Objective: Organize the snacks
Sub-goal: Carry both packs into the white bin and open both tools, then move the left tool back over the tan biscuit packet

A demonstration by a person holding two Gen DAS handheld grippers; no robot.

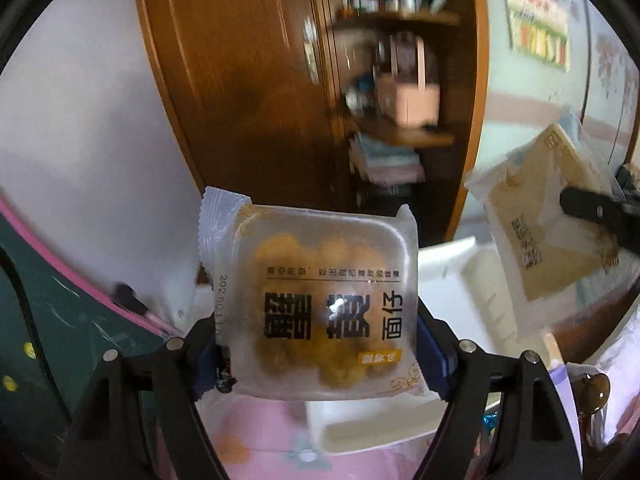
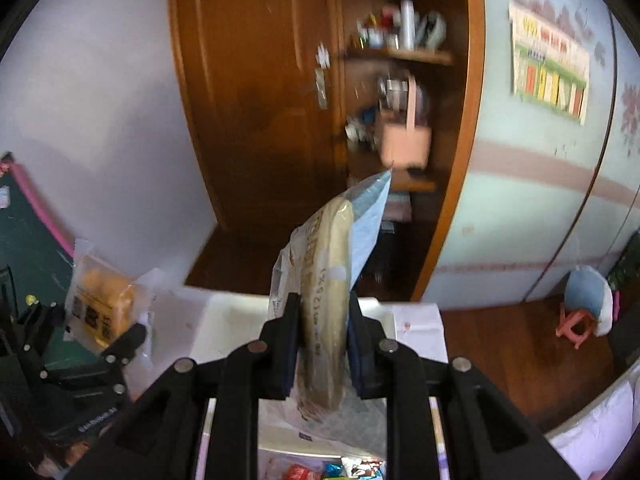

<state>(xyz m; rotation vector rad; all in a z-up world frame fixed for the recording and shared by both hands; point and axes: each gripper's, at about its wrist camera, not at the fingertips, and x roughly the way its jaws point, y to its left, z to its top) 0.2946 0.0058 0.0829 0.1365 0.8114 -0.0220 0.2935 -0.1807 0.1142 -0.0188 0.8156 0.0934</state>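
Left wrist view: left gripper (image 1: 320, 354) clamps a frosted snack packet (image 1: 316, 300) of golden pieces flat between its pads at lower centre, above a white tray (image 1: 368, 428) on pink floral cloth (image 1: 256, 448); a beige packet (image 1: 548, 216) sits at right edge.

Right wrist view: right gripper (image 2: 323, 344) pinches the beige packet (image 2: 326, 280) edge-on, upright at centre, before a wooden cabinet (image 2: 256, 120); the left gripper (image 2: 120, 344) with its snack packet (image 2: 100, 304) sits lower left.

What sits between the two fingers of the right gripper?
A flat beige snack packet in clear wrapping, held edge-on between the right gripper's blue pads, which press on both its faces. The right wrist view shows it.
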